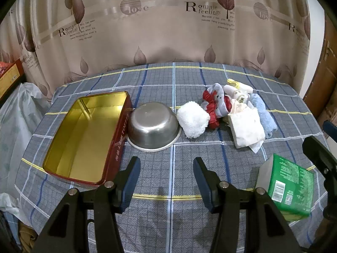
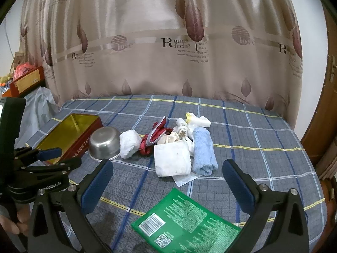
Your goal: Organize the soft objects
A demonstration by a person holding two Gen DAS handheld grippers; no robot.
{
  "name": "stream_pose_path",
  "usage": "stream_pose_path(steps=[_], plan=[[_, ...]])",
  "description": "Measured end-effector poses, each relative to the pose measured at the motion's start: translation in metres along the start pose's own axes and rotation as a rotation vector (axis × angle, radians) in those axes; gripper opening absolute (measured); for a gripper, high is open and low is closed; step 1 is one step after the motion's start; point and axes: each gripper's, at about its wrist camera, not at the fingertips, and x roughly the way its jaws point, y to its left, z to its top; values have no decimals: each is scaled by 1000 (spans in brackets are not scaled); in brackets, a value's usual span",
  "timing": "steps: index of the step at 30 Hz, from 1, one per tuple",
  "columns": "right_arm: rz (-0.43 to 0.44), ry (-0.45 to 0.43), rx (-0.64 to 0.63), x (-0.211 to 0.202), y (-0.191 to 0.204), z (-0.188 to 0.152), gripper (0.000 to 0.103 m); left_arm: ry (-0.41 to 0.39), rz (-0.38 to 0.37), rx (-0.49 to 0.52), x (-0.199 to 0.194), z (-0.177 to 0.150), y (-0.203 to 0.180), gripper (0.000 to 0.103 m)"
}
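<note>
A heap of soft things lies mid-table: a white fluffy cloth [image 1: 192, 119] [image 2: 129, 141], a red scrunchie [image 1: 212, 107] [image 2: 155, 137], a folded white cloth [image 1: 246, 129] [image 2: 171, 159], a light blue towel [image 1: 264, 116] [image 2: 203, 152] and small pale pieces [image 1: 238, 90] behind them. To their left stand an upturned steel bowl [image 1: 153, 126] [image 2: 104, 144] and an open red tin [image 1: 84, 137] [image 2: 69, 135] with a bare gold inside. My left gripper [image 1: 166, 181] hovers open over the cloth in front of the bowl, holding nothing. My right gripper [image 2: 167, 181] is open above a green packet [image 2: 185, 221] [image 1: 288, 189], nothing between its fingers.
The table wears a grey checked cloth [image 1: 172, 78] and backs onto a beige printed curtain [image 1: 168, 31]. A plastic bag [image 1: 16, 113] and an orange box [image 1: 10, 76] sit off the left edge. A wooden door [image 1: 324, 73] stands at the right. A hand [image 2: 12, 223] holds the left gripper's handle.
</note>
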Motion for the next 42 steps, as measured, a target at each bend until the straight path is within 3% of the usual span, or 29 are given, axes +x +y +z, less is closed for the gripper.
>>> stream_pose_path(steps=[26,42], plan=[[-13,-1,-16,0,-2,3,103,28,16,7,10,-3,0,53],[-86,15,-16,9,-45,24,103,75,38,26,34,-3,-3,53]])
